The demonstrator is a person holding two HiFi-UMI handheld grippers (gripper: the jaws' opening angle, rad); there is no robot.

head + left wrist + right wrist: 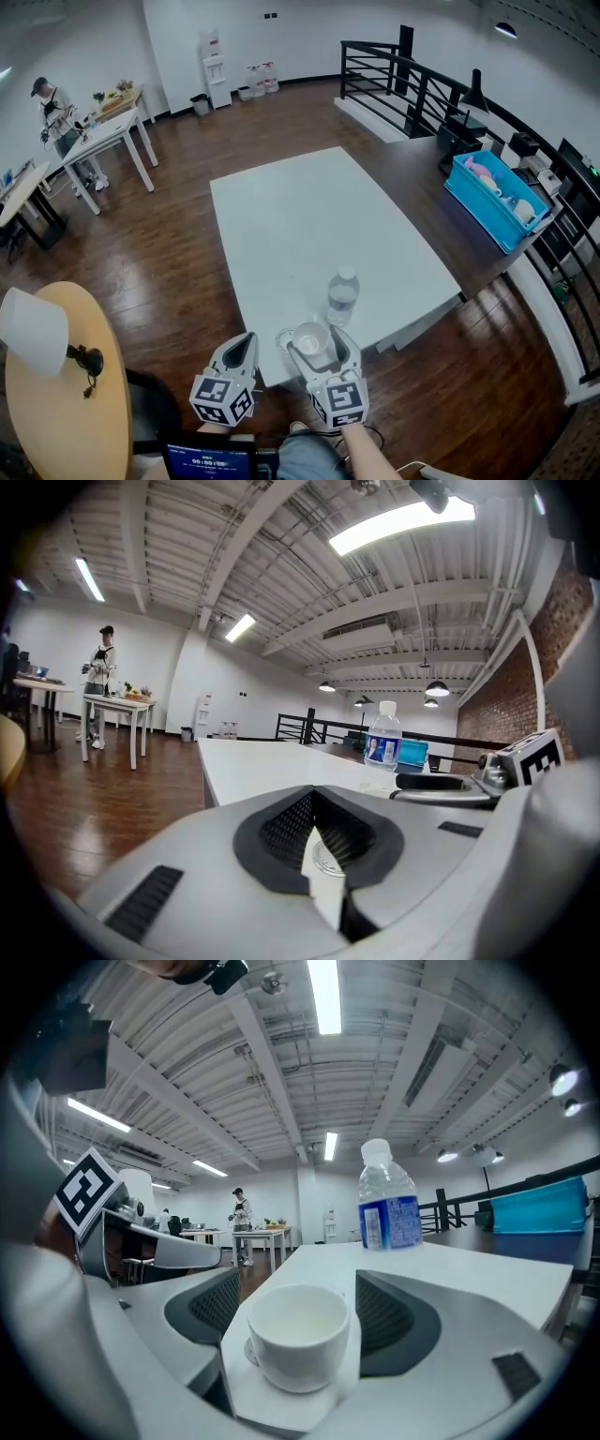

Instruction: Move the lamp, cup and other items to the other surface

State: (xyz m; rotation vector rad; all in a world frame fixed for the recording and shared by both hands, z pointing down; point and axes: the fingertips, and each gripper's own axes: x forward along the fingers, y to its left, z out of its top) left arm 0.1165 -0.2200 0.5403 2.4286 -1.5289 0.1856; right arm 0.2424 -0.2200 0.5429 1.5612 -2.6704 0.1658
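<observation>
A white cup (310,337) stands near the front edge of the white table (309,225). My right gripper (316,349) is open around it. In the right gripper view the cup (298,1333) sits between the jaws with a gap on each side. A clear water bottle (343,296) with a blue label stands just behind the cup, also visible as the bottle (388,1199). My left gripper (245,343) is shut and empty at the table's front edge, left of the cup. The lamp (36,332), with a white shade, rests on the round wooden table (75,412) at the left.
A blue bin (492,199) holding several items sits on the dark counter at the right, beside a black railing (403,80). A person (54,112) stands by white desks at the far left. A small screen (208,460) shows at the bottom edge.
</observation>
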